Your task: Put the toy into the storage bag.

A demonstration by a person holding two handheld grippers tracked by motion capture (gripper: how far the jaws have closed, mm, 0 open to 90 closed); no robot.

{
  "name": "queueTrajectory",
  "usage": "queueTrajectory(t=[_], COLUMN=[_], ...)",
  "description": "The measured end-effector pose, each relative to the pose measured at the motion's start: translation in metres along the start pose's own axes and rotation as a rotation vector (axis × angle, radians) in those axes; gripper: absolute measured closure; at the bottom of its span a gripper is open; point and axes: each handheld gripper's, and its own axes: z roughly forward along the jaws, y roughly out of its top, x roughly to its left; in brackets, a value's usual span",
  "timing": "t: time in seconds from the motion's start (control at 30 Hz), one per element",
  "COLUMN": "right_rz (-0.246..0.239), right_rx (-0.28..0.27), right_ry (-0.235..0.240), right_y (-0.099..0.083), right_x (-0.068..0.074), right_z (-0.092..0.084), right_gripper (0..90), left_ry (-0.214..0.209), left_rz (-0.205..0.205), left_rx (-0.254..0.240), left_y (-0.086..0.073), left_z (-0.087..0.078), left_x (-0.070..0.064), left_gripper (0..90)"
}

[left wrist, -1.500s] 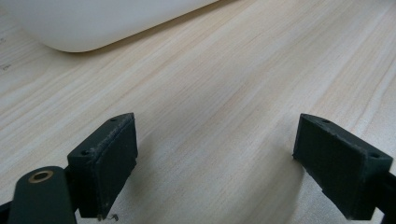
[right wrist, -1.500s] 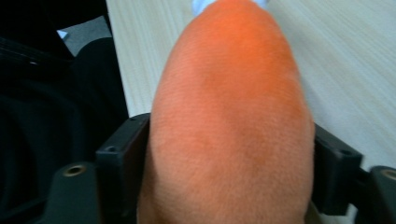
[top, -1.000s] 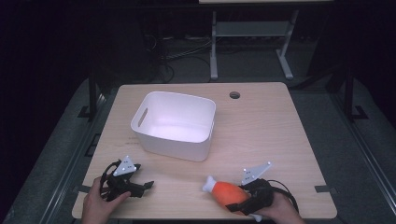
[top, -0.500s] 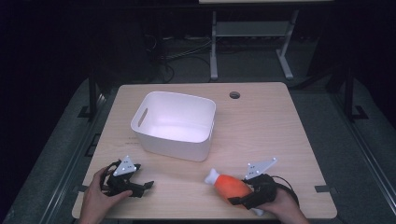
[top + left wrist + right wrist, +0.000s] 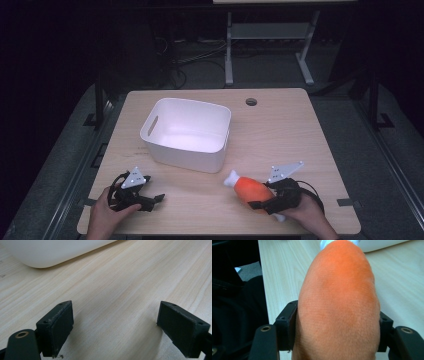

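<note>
Pale wood grain covers the table (image 5: pixel 290 135) where a person seated at its near edge works two hand-held grippers against a dark room. The right gripper (image 5: pixel 261 201), held in the person's right hand (image 5: pixel 305 216) near the table's front right, is clamped on an orange plush drumstick (image 5: pixel 249 189) whose white bone end points toward a white plastic bin (image 5: pixel 187 134); in the right gripper view the orange plush drumstick (image 5: pixel 338 305) bulges between both black jaws, pressed at either side, with the table's edge and dark floor to the left. The toy sits just off the bin's near right corner, not touching it. The bin stands near the middle of the table, slightly left, a slot handle in its left wall and nothing visible inside. At the front left, the left gripper (image 5: pixel 156 199) lies low on the table in the person's left hand (image 5: pixel 106 216), its jaws spread wide with nothing between them; the left gripper view shows bare wood between the two pads and the bin's rounded bottom corner (image 5: pixel 50 252) beyond. A round cable hole (image 5: pixel 251 102) marks the far side of the tabletop.
</note>
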Motion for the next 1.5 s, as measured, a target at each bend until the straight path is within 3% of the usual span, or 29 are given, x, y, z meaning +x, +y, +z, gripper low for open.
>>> queueTrajectory(t=[0.87,1.5], right_rz=[-0.044,-0.089], right_rx=[-0.060,-0.098], right_ry=[-0.019,-0.014], right_y=[0.027,0.051], right_x=[-0.016,-0.015], right_z=[-0.025,-0.035], right_gripper=[36.0,36.0], left_ry=[-0.001,0.000], left_rz=[-0.004,-0.005], left_rx=[-0.002,-0.004], left_y=[0.000,0.000], left_z=[0.000,0.000], left_x=[0.000,0.000], left_gripper=[12.8,12.8])
